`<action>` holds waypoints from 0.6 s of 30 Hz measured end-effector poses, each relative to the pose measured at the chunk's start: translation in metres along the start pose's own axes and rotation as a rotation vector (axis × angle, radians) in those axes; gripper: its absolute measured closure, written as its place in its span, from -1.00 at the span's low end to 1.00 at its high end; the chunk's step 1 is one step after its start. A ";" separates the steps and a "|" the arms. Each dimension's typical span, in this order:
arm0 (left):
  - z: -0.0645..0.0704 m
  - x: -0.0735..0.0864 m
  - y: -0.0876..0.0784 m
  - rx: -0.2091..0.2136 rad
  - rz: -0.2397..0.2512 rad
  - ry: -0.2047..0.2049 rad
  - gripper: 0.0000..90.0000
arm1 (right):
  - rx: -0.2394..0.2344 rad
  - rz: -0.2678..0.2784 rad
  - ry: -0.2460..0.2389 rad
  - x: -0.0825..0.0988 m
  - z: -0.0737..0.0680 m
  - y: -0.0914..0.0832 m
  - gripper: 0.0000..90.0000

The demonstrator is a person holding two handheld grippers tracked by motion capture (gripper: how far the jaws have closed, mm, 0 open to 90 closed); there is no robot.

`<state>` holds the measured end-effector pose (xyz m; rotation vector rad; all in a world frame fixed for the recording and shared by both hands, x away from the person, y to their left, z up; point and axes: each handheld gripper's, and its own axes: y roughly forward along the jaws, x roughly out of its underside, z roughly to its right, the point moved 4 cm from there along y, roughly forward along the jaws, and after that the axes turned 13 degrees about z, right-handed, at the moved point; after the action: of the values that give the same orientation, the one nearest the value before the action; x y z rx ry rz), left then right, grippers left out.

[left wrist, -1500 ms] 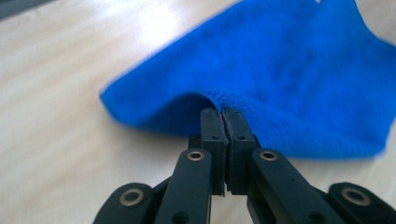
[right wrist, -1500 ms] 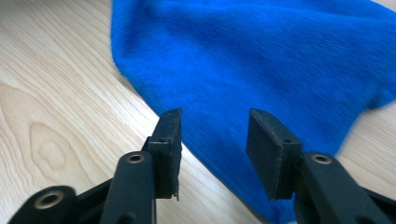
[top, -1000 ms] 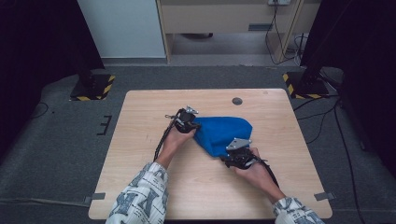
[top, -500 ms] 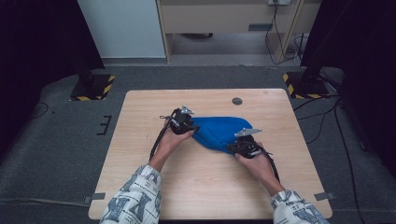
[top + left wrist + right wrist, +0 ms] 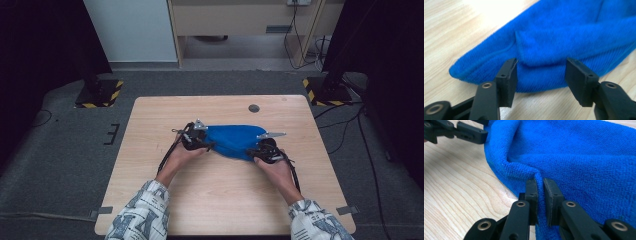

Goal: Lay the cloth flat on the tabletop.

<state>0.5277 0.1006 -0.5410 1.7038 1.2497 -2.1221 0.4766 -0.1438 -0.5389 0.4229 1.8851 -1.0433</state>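
Plain blue cloth [image 5: 234,140], no label

Blue cloth [image 5: 232,141]: terry-like pile, folded over into a long flat shape, tapered at both ends. Lies mid-table, lengthwise left to right. One folded flap edge visible on top; near edge bunched into a small ridge.

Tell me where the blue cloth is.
In the high view, the blue cloth lies mid-table, between the left claw and right claw, just below the table's dark round hole.
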 end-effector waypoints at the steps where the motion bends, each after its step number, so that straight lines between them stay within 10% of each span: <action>1: -0.002 0.002 0.001 -0.007 0.001 -0.003 -0.07 | 0.000 -0.003 -0.001 0.000 0.000 0.000 0.84; 18: -0.003 0.006 0.017 -0.002 0.008 -0.050 0.04 | -0.012 -0.003 -0.040 -0.001 -0.007 0.000 0.89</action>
<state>0.5378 0.0935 -0.5545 1.6416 1.2291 -2.1448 0.4740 -0.1381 -0.5364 0.3897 1.8567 -1.0344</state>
